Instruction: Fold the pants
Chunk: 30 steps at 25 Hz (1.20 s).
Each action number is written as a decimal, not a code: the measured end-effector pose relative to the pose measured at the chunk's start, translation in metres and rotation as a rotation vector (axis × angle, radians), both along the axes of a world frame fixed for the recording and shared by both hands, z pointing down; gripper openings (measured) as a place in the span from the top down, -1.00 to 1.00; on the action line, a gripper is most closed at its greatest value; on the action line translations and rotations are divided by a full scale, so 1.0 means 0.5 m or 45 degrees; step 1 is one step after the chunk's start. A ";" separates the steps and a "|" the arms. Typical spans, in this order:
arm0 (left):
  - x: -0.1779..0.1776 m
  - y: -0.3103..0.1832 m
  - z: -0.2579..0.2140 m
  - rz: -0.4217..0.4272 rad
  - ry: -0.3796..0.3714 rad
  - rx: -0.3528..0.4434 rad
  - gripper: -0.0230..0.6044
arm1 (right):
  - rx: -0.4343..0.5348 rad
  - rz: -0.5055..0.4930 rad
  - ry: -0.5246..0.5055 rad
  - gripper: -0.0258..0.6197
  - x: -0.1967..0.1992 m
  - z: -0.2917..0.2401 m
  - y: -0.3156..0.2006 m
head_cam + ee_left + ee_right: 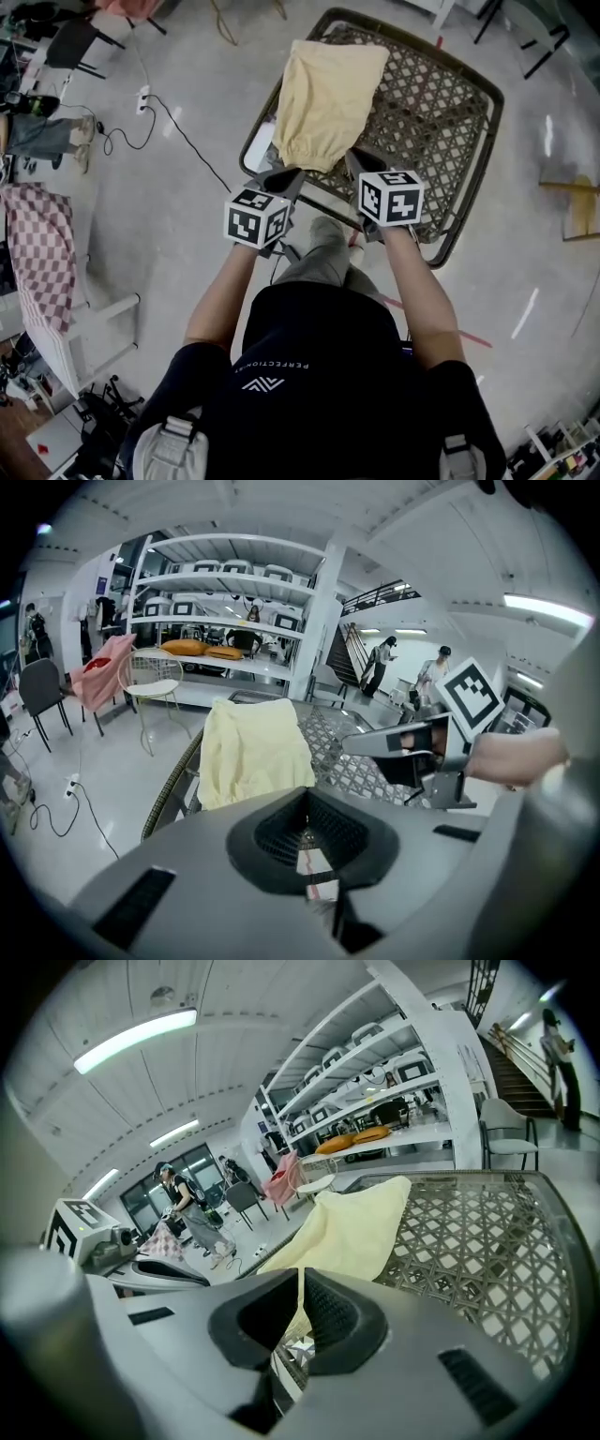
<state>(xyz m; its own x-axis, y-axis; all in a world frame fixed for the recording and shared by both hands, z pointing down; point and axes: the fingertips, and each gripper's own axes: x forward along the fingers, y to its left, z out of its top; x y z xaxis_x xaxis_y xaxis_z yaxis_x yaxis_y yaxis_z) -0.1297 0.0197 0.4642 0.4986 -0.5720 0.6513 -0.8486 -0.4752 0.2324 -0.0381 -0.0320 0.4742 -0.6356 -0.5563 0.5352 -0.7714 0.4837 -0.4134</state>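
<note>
The right gripper (298,1302) has its jaws pressed together on a sliver of the near hem of the pale yellow pants (323,89). The left gripper (307,827) is closed too, with no cloth showing between its jaws, and its tips are at the same hem. The pants lie flat on the left part of a woven lattice table (441,103). The grippers are side by side at its near rim.
</note>
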 end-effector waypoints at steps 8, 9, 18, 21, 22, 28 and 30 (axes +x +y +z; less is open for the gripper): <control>0.036 -0.041 0.000 0.206 0.043 -0.023 0.89 | -0.018 -0.051 -0.031 0.79 0.012 -0.014 0.036; 0.047 -0.053 -0.003 0.245 0.041 -0.026 0.89 | -0.033 -0.046 -0.039 0.79 0.015 -0.014 0.030; 0.035 -0.125 0.059 0.440 -0.029 -0.121 0.88 | -0.087 -0.171 -0.010 0.79 -0.035 0.039 -0.010; 0.018 -0.107 0.070 0.510 -0.038 -0.171 0.87 | -0.104 -0.229 0.023 0.79 -0.059 0.043 0.002; 0.014 -0.102 0.080 0.533 -0.043 -0.191 0.77 | -0.110 -0.241 0.031 0.79 -0.062 0.050 0.002; -0.011 -0.081 0.126 0.599 -0.062 -0.275 0.43 | -0.180 -0.402 0.082 0.39 -0.096 0.096 0.025; -0.029 -0.079 0.135 0.611 -0.072 -0.289 0.40 | -0.180 -0.471 0.152 0.36 -0.112 0.112 0.035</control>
<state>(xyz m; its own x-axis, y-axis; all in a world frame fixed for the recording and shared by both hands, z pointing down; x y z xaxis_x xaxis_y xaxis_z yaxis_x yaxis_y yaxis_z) -0.1439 -0.0199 0.5316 0.6300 -0.1295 0.7657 -0.5624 -0.7561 0.3348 -0.0939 -0.0145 0.5303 -0.7078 -0.2176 0.6721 -0.6028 0.6822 -0.4139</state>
